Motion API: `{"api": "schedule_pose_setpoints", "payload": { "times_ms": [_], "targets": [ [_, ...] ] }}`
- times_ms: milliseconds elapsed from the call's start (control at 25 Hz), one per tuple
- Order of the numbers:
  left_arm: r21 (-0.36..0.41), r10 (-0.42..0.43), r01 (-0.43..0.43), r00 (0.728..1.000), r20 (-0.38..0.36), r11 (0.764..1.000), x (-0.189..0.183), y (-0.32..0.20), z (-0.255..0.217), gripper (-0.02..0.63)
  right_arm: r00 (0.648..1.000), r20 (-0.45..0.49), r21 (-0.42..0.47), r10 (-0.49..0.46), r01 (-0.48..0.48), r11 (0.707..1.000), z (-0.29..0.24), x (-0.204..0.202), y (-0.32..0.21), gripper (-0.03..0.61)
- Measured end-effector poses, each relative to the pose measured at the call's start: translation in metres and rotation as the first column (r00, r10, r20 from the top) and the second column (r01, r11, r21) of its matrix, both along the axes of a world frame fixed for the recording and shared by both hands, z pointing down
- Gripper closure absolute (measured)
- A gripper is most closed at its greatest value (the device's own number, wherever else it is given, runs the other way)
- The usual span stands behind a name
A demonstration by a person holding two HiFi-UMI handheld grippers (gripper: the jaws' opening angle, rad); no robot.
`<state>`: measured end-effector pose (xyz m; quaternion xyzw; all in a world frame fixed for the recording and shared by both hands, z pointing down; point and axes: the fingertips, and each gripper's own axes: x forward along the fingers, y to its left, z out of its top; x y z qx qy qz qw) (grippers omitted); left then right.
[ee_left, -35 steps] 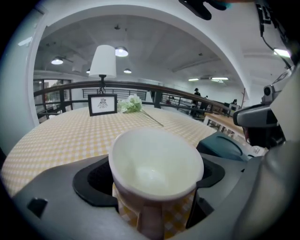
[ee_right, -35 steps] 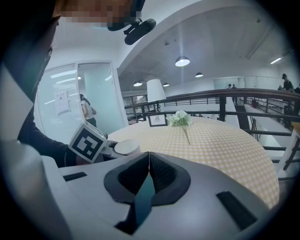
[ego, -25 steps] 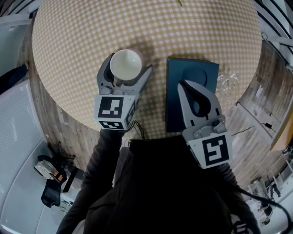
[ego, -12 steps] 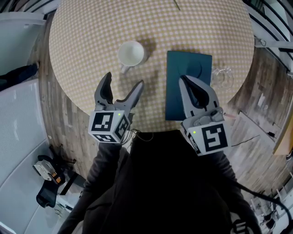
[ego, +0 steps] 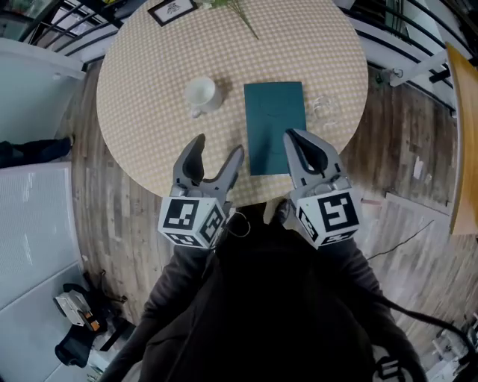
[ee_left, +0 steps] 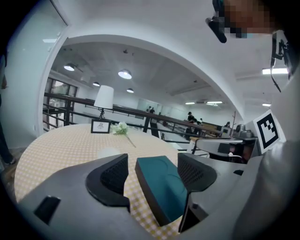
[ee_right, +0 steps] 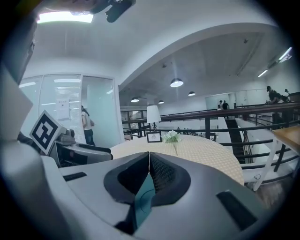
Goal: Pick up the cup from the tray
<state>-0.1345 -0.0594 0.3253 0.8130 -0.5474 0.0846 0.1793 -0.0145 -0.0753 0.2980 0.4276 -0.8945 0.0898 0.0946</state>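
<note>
A white cup [ego: 200,95] stands on the checked tablecloth, just left of the flat teal tray [ego: 275,123], not on it. My left gripper [ego: 216,149] hovers at the table's near edge, well short of the cup. It is open, its jaws have just been closing, and nothing is between them. In the left gripper view the tray [ee_left: 161,180] shows past the gap of the left gripper [ee_left: 152,173], and the cup [ee_left: 107,152] is a faint pale shape behind its left finger. My right gripper [ego: 293,136] is shut and empty over the tray's near end. In its own view the right gripper [ee_right: 149,164] has its pads pressed together.
A clear glass [ego: 325,108] stands right of the tray. A small picture frame [ego: 170,9] and a flower stem [ego: 243,19] lie at the round table's far side. Wooden floor surrounds the table [ego: 149,149], with railings beyond.
The left gripper, with the cup between its jaws a second ago, has drawn back, leaving the cup standing on the cloth. Its jaws are narrower. The right gripper also drew back, still shut.
</note>
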Motion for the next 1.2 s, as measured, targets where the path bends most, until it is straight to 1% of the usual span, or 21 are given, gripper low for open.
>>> {"api": "schedule_pose_setpoints", "payload": {
  "times_ms": [120, 160, 200, 240, 280, 320, 480, 720, 840, 1040, 1200],
  "targets": [
    [0.054, 0.000, 0.000, 1.000, -0.006, 0.999, 0.021, 0.014, -0.020, 0.413, 1.000, 0.013, 0.011, 0.020, -0.020, 1.000, -0.009, 0.017, 0.016, 0.571],
    [0.077, -0.002, 0.003, 1.000, -0.004, 0.997, 0.027, 0.017, -0.027, 0.455, 0.999, 0.018, 0.015, 0.028, -0.028, 0.999, -0.011, 0.021, 0.021, 0.571],
    [0.097, -0.007, 0.006, 1.000, 0.004, 0.995, 0.032, 0.020, -0.033, 0.474, 0.999, 0.022, 0.019, 0.034, -0.035, 0.999, -0.014, 0.026, 0.025, 0.571],
    [0.114, -0.012, 0.010, 1.000, 0.016, 0.993, 0.037, 0.023, -0.039, 0.517, 0.999, 0.027, 0.023, 0.038, -0.039, 0.999, -0.016, 0.029, 0.029, 0.571],
    [0.128, -0.014, 0.010, 0.999, 0.030, 0.992, 0.043, 0.027, -0.044, 0.575, 0.999, 0.030, 0.026, 0.040, -0.041, 0.999, -0.018, 0.032, 0.034, 0.571],
    [0.141, -0.012, 0.006, 0.999, 0.041, 0.990, 0.048, 0.030, -0.050, 0.606, 0.999, 0.035, 0.028, 0.041, -0.042, 0.999, -0.021, 0.034, 0.038, 0.571],
    [0.194, 0.002, -0.012, 0.999, 0.053, 0.981, 0.069, 0.040, -0.071, 0.607, 0.998, 0.050, 0.041, 0.042, -0.044, 0.998, -0.029, 0.041, 0.049, 0.571],
    [0.259, -0.016, 0.006, 0.999, 0.039, 0.966, 0.086, 0.042, -0.096, 0.607, 0.998, 0.060, 0.083, 0.021, -0.026, 0.996, -0.040, 0.044, 0.059, 0.571],
    [0.266, -0.022, 0.013, 0.999, 0.032, 0.964, 0.088, 0.047, -0.099, 0.607, 0.998, 0.060, 0.087, 0.016, -0.021, 0.996, -0.040, 0.043, 0.062, 0.571],
    [0.249, -0.021, 0.015, 1.000, 0.022, 0.968, 0.090, 0.050, -0.094, 0.607, 0.998, 0.067, 0.095, 0.005, -0.012, 0.995, -0.042, 0.042, 0.061, 0.571],
    [0.250, -0.020, 0.012, 0.999, 0.029, 0.968, 0.091, 0.049, -0.096, 0.607, 0.998, 0.069, 0.095, 0.003, -0.009, 0.995, -0.044, 0.042, 0.060, 0.571]
  ]
}}
